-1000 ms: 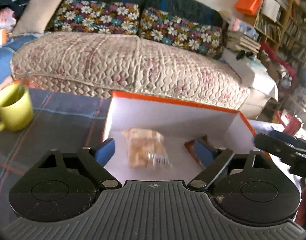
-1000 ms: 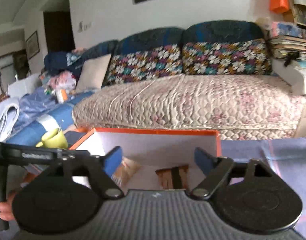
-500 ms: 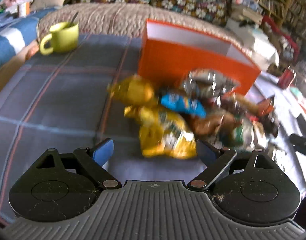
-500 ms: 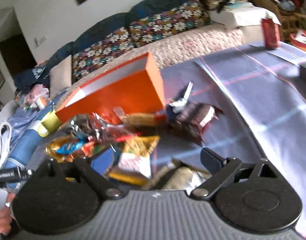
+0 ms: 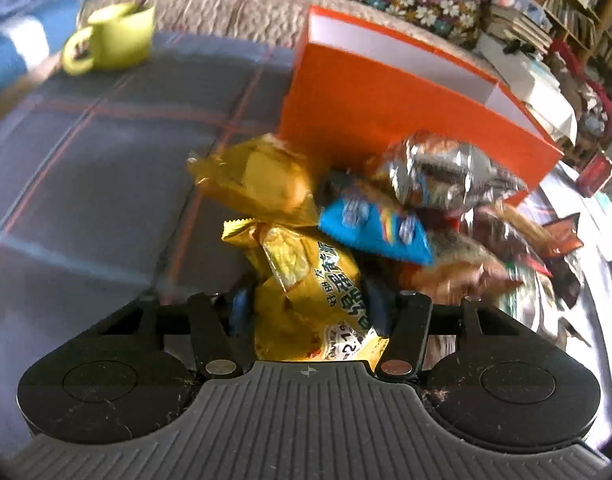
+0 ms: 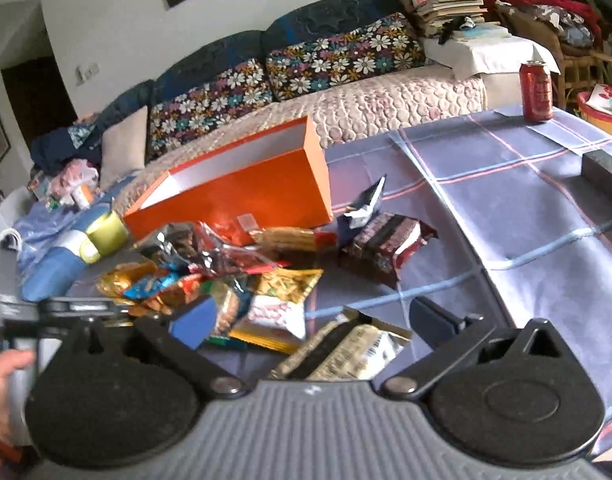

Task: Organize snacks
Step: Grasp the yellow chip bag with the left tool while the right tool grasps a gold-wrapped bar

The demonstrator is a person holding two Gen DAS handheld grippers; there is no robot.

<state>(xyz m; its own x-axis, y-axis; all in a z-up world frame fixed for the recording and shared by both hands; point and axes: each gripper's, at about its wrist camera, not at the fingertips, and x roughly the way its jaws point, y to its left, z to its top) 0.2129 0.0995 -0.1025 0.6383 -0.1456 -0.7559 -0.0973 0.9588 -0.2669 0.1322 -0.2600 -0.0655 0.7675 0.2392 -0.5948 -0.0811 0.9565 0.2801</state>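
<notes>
A pile of snack packets lies on the plaid tablecloth in front of an orange box [image 5: 389,104]. My left gripper [image 5: 307,308] is shut on a yellow snack packet [image 5: 306,276] at the near edge of the pile. A blue packet [image 5: 373,230], a gold packet [image 5: 254,178] and a silver packet [image 5: 441,172] lie just beyond it. My right gripper [image 6: 309,318] is open above a beige and black packet [image 6: 345,350]. The orange box also shows in the right wrist view [image 6: 242,192], with a dark brown packet [image 6: 385,246] to its right.
A lime green mug [image 5: 110,38] stands at the table's far left. A red can [image 6: 537,92] stands at the far right edge, and a dark block [image 6: 603,170] lies near it. A quilted sofa with floral cushions runs behind the table.
Both grippers came away from above the orange box and down to the snack pile. My left gripper closed on the yellow packet. My right gripper stayed open.
</notes>
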